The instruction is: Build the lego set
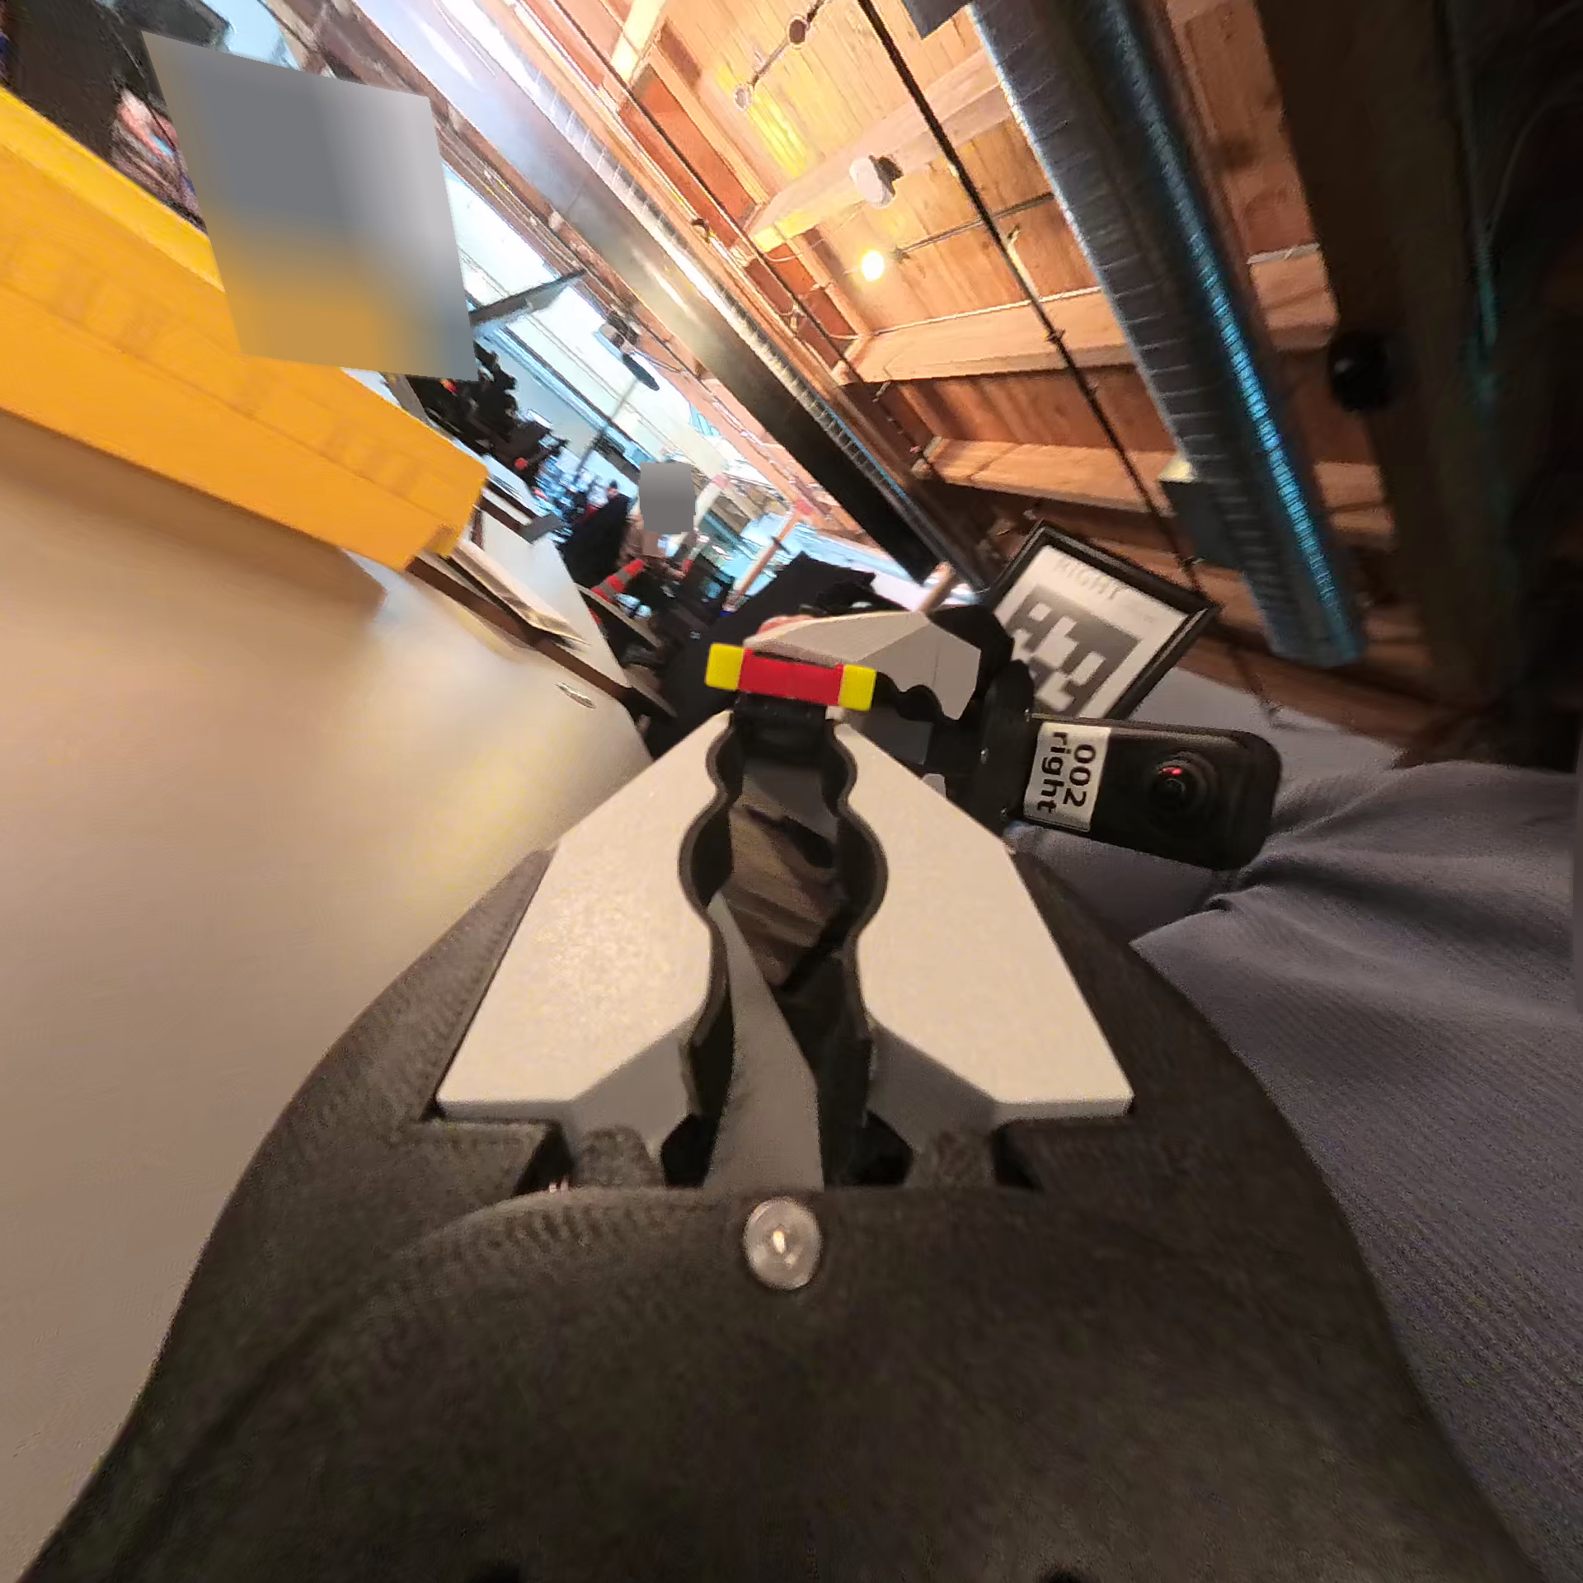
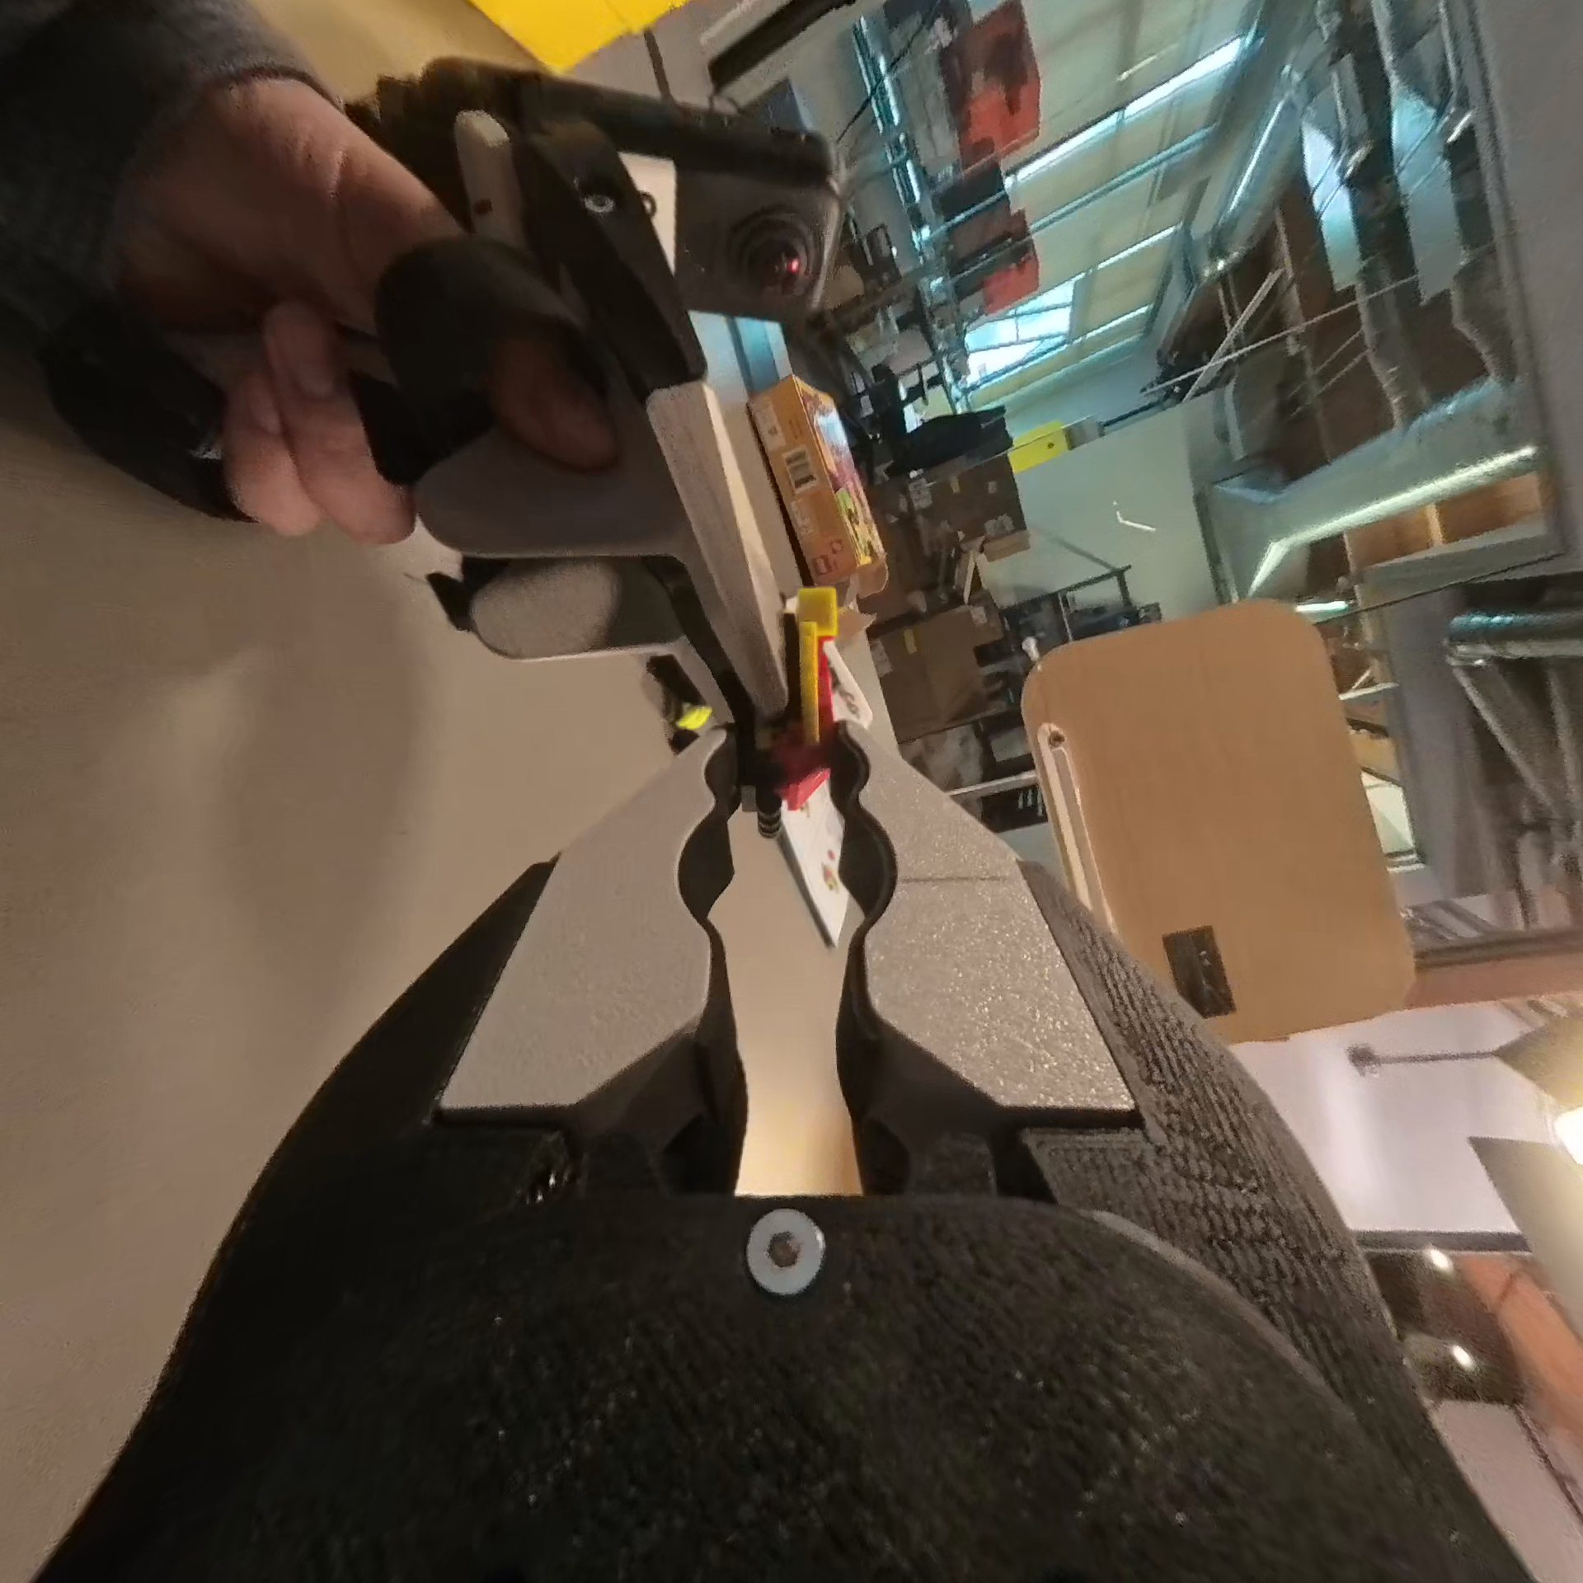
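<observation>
A small lego assembly of a red bar with yellow ends on a black part is held in the air between both grippers. My left gripper is shut on its black lower part. My right gripper is shut on the red and black part of the same assembly, with a thin yellow piece sticking up. In the left wrist view the right gripper meets the assembly from behind. In the right wrist view the left gripper comes in from the upper left, held by a hand.
The pale table lies to the left with a yellow box on it. An orange lego box and an instruction booklet lie farther along. A wooden chair back stands at the right. A person's grey clothing is close.
</observation>
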`<move>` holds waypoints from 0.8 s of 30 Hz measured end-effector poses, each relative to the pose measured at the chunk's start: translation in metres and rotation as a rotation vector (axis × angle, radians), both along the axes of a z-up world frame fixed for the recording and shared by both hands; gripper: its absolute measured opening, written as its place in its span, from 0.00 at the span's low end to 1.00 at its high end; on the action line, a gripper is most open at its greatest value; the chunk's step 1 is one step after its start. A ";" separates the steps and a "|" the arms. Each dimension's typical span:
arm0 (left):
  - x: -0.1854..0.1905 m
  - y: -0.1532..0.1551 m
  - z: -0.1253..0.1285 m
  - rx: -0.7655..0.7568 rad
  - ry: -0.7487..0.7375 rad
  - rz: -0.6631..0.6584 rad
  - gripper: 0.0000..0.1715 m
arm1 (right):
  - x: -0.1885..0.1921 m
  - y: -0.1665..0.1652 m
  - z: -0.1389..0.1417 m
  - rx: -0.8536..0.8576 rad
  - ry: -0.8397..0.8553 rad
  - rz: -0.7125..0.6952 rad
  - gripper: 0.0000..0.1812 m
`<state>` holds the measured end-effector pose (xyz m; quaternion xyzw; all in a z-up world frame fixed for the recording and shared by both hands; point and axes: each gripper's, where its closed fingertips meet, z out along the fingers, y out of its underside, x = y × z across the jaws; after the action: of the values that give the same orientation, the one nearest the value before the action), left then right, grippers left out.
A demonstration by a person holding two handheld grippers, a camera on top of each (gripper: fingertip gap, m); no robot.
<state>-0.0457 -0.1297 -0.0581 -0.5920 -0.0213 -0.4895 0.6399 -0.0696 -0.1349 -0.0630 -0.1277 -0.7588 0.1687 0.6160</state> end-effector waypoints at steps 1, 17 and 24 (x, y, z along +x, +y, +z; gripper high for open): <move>0.000 0.000 0.000 0.007 0.021 0.016 0.09 | 0.001 0.000 0.001 0.014 0.025 0.009 0.10; -0.005 -0.005 0.002 0.077 0.286 0.078 0.11 | 0.001 0.006 0.004 0.394 0.363 0.205 0.11; -0.020 -0.007 0.004 -0.016 0.021 -0.017 0.04 | 0.003 0.007 0.008 0.525 0.402 0.229 0.11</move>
<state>-0.0653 -0.1366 -0.0541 -0.6024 -0.0132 -0.4885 0.6311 -0.0663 -0.1274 -0.0547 0.1569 -0.6490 0.0575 0.7422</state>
